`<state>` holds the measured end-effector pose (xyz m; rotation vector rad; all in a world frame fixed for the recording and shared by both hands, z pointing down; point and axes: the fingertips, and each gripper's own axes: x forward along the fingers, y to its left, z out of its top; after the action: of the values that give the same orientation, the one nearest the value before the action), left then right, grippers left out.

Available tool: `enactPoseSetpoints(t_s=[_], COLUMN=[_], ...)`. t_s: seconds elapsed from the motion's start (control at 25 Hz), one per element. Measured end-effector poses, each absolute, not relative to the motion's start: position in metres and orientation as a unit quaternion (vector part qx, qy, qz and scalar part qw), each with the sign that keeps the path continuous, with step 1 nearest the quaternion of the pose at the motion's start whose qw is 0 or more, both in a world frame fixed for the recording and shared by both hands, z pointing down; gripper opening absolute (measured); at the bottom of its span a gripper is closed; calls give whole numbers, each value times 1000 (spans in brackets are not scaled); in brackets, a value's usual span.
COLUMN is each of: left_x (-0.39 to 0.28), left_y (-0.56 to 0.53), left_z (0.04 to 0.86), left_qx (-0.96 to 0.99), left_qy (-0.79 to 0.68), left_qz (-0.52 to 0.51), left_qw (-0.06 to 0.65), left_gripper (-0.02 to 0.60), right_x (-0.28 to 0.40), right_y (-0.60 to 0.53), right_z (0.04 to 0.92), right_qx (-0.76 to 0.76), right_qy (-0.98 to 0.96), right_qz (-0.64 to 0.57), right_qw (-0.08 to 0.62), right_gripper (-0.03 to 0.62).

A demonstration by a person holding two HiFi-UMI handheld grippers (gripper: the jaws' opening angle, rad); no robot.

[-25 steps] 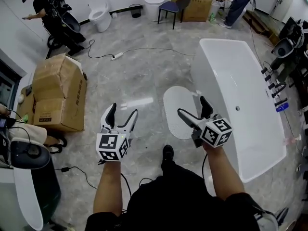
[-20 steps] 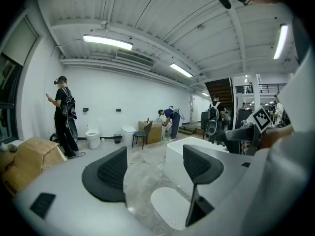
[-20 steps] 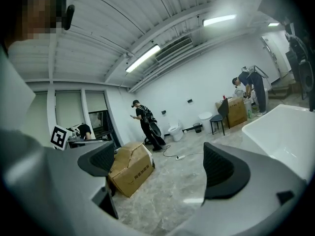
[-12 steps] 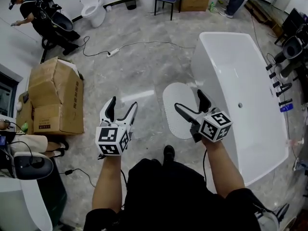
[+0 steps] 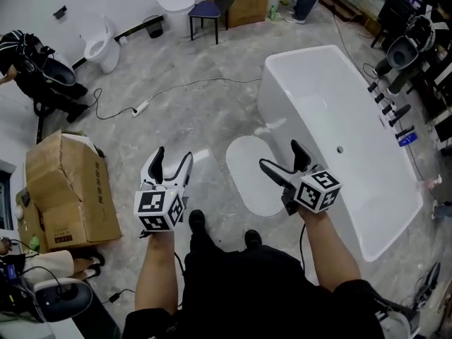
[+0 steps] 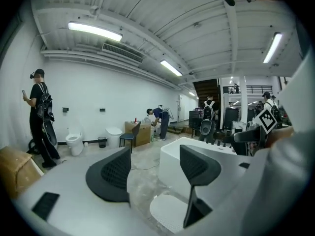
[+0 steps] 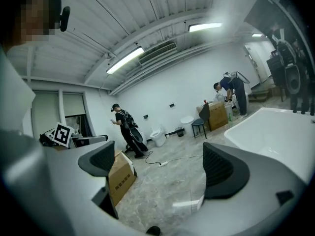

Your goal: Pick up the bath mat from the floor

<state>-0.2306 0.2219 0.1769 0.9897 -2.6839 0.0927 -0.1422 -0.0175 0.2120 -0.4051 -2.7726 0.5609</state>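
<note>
Narrowing empty left tool (image 5: pixel 171 155), bath mat (image 5: pixel 248 174) nearer

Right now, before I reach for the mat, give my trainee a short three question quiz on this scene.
1. True or false: the left gripper holds the bath mat.
2. The bath mat lies beside: A, cardboard box; B, bathtub; C, toilet.
3. Are the right gripper's jaws open or shut?
Key: 1 false, its jaws have just been closing, nothing between them; 2 B; 3 open.
</note>
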Motion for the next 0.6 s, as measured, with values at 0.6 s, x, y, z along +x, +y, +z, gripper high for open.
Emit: enactPoseSetpoints(t_s=[0.6], left_x=[-365], left_y=[191], left_z=[191], left_qx=[520], left_qy=[-842], left_qz=[32], left_qw=[141], left_gripper=[327], right_x=[-204], right_y=[-10], right_z=[218], right_qx=[41], right_qy=[-967], right_qz=[216], right_qw=[131], right_gripper=[574])
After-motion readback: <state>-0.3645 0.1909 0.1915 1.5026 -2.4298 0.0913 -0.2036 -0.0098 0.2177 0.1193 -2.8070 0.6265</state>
